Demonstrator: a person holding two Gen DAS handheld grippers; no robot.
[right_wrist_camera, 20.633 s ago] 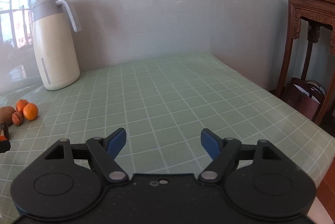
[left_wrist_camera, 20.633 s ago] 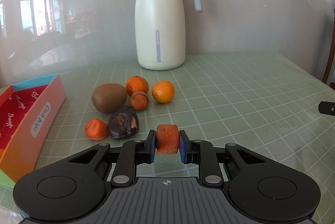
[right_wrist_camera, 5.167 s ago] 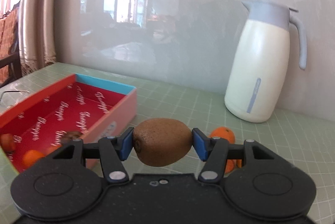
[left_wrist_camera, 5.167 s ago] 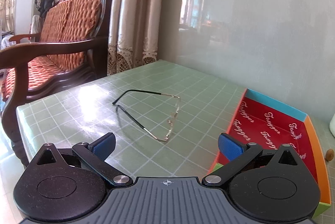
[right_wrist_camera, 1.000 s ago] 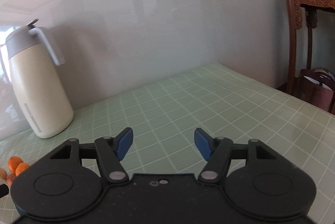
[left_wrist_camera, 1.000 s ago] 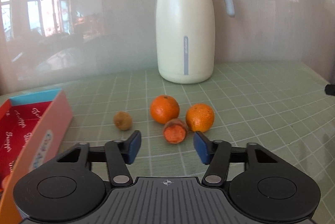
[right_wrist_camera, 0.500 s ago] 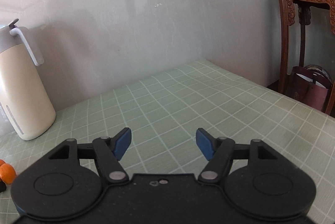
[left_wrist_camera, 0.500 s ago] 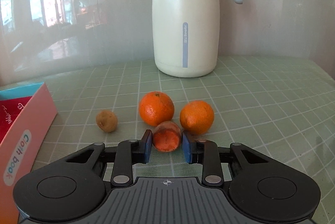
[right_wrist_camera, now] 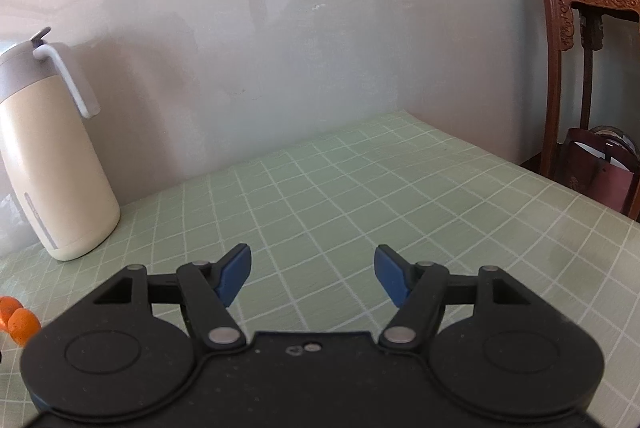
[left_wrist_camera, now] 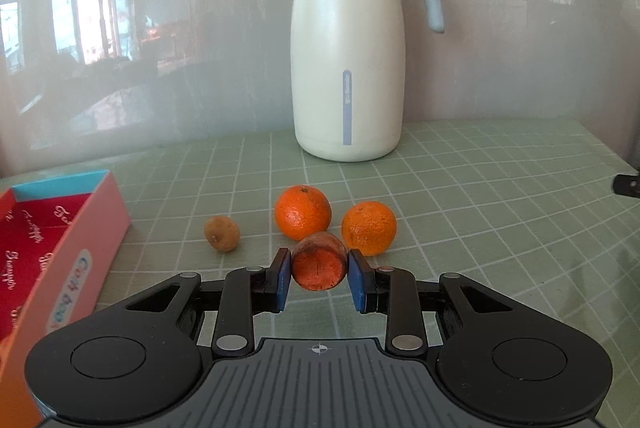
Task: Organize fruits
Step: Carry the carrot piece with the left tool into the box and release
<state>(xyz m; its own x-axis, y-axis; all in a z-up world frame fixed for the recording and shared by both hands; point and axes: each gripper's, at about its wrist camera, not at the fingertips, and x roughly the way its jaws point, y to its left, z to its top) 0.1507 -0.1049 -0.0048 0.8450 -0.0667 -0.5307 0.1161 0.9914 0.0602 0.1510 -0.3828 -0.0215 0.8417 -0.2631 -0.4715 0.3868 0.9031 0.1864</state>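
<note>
My left gripper (left_wrist_camera: 319, 278) is shut on an orange carrot stub (left_wrist_camera: 318, 262), its cut end facing me, lifted a little off the green grid tablecloth (left_wrist_camera: 480, 228). Just behind it lie two mandarins (left_wrist_camera: 302, 212) (left_wrist_camera: 369, 227) and a small brown fruit (left_wrist_camera: 221, 232). The open box with a pink side and red lining (left_wrist_camera: 60, 248) stands at the left. My right gripper (right_wrist_camera: 312, 274) is open and empty above the cloth; two mandarins (right_wrist_camera: 18, 318) show at its far left edge.
A cream jug with a grey lid (left_wrist_camera: 347, 47) stands behind the fruits against the glossy wall; it also shows in the right wrist view (right_wrist_camera: 48, 163). A carved wooden stand (right_wrist_camera: 588, 39) and a dark red bag (right_wrist_camera: 600, 171) are beyond the table's right edge.
My left gripper moved in on the carrot stub, shut on it and has lifted it slightly. My right gripper stayed open and swung a little to the right.
</note>
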